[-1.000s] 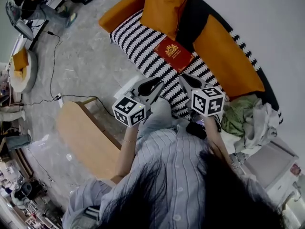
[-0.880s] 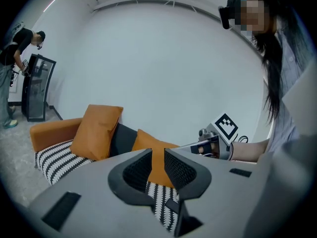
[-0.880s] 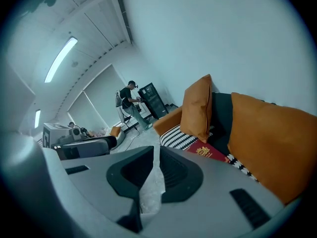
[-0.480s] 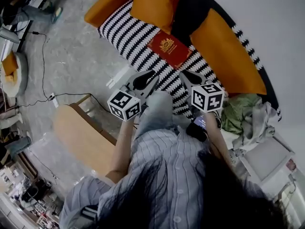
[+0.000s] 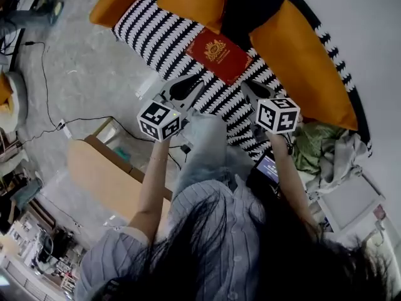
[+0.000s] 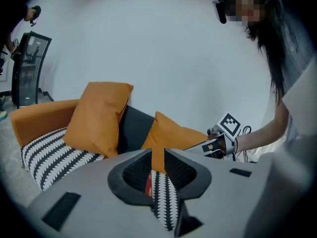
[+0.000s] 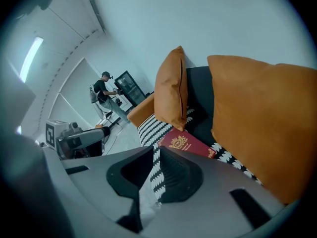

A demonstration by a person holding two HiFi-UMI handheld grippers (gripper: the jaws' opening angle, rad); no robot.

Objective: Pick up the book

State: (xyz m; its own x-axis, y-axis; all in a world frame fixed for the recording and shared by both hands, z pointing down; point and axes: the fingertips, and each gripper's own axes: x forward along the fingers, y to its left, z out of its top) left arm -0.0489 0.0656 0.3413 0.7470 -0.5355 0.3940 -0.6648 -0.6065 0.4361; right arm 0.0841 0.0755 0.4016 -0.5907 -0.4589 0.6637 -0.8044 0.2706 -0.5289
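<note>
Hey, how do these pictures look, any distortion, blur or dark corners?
Head view: evenly lit, bowed at the edges, red book sharp on the striped seat. Left gripper view: strong fisheye, black corners, a mosaic patch over a face. Right gripper view: same fisheye, the book's gold crest clear.

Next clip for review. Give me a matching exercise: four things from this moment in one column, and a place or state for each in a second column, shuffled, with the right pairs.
1. book
2. left gripper
3. orange cushion
4. green cloth

A. crumpled past the end of the striped seat
B. jaws shut, holding nothing
C. flat on the striped seat
D. leaning against the dark backrest

Pairs: 1-C, 2-B, 3-D, 4-A
</note>
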